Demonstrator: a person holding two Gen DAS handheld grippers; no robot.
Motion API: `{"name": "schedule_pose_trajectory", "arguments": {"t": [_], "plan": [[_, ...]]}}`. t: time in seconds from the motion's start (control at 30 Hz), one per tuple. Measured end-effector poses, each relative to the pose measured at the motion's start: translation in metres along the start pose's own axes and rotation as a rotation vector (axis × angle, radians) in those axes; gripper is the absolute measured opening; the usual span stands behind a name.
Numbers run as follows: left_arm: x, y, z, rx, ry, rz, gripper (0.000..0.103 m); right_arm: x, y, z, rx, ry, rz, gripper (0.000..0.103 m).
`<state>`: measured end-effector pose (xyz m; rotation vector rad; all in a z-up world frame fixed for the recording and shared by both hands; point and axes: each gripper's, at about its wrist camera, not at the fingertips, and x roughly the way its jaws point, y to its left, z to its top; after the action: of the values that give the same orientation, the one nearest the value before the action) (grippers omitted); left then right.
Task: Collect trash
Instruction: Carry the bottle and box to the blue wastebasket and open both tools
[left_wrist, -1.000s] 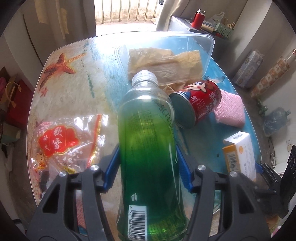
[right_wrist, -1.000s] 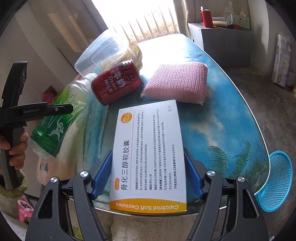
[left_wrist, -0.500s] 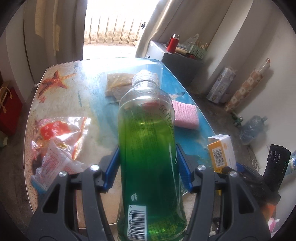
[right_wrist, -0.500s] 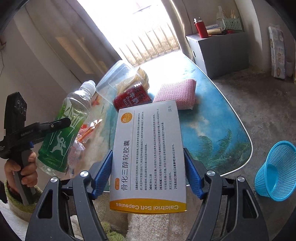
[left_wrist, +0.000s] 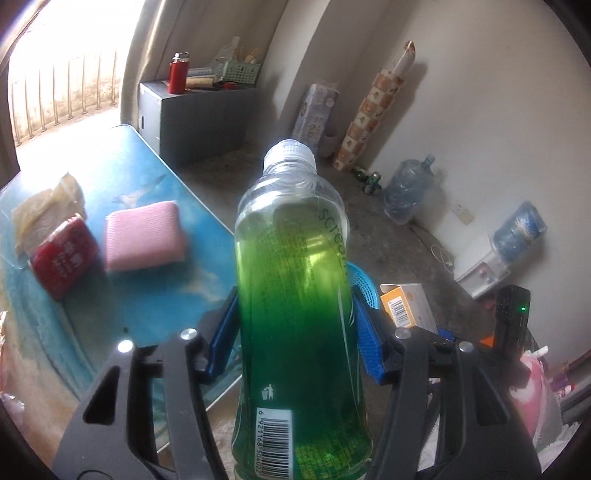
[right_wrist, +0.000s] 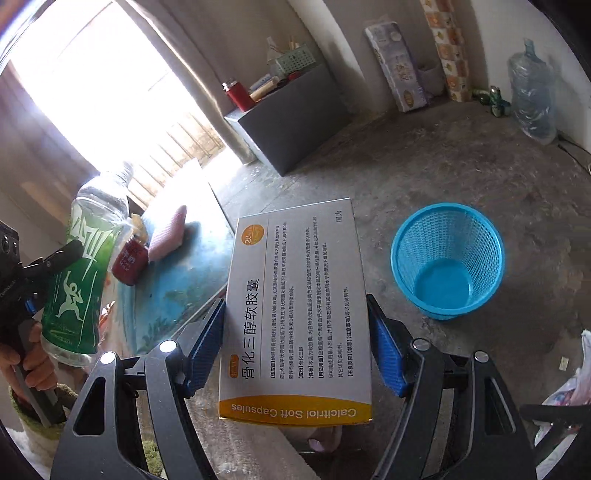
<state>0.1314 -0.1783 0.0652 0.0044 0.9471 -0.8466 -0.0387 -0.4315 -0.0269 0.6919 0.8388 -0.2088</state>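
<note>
The white-and-orange medicine box (right_wrist: 295, 314) at frame centre reads "Calcitriol Soft Capsules", upside down on its orange band, beside "20" in an orange circle. The green bottle (left_wrist: 295, 295) shows "scream" and a barcode.

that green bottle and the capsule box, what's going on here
A person is clearing trash with a handheld gripper in each hand. The left gripper clamps a green plastic drink bottle, the right gripper a white and orange capsule box. Both are off the blue table; the round blue mesh wastebasket on the floor looks empty.
</note>
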Motion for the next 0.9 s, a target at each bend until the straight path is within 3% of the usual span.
{"name": "schedule_pose_trajectory", "arguments": {"t": [0.1,0.3,0.47,0.57,0.67,0.73,0.77,0.9], "plan": [[0.051,-0.031,0.000,0.029,0.089,-0.072,0.054,0.012,-0.042,-0.006,0.106,0.023,-0.035,0.071],[0.167,-0.077,-0.009,0.050,0.300,-0.122,0.054,0.050,-0.115,-0.002,0.270,0.071,-0.076,0.071],[0.258,-0.089,-0.017,0.068,0.426,-0.058,0.054,0.096,-0.165,0.009,0.391,0.133,-0.074,0.071],[0.300,-0.093,-0.018,0.056,0.484,-0.072,0.055,0.122,-0.187,0.022,0.429,0.159,-0.094,0.071],[0.335,-0.096,-0.009,0.067,0.505,-0.094,0.056,0.148,-0.207,0.041,0.464,0.144,-0.106,0.072],[0.351,-0.096,0.000,0.071,0.469,-0.073,0.072,0.167,-0.216,0.052,0.469,0.148,-0.131,0.072],[0.354,-0.096,0.005,0.065,0.445,-0.066,0.074,0.176,-0.220,0.055,0.474,0.157,-0.149,0.073],[0.353,-0.083,0.011,0.014,0.421,-0.082,0.074,0.198,-0.231,0.061,0.486,0.174,-0.192,0.076]]}}
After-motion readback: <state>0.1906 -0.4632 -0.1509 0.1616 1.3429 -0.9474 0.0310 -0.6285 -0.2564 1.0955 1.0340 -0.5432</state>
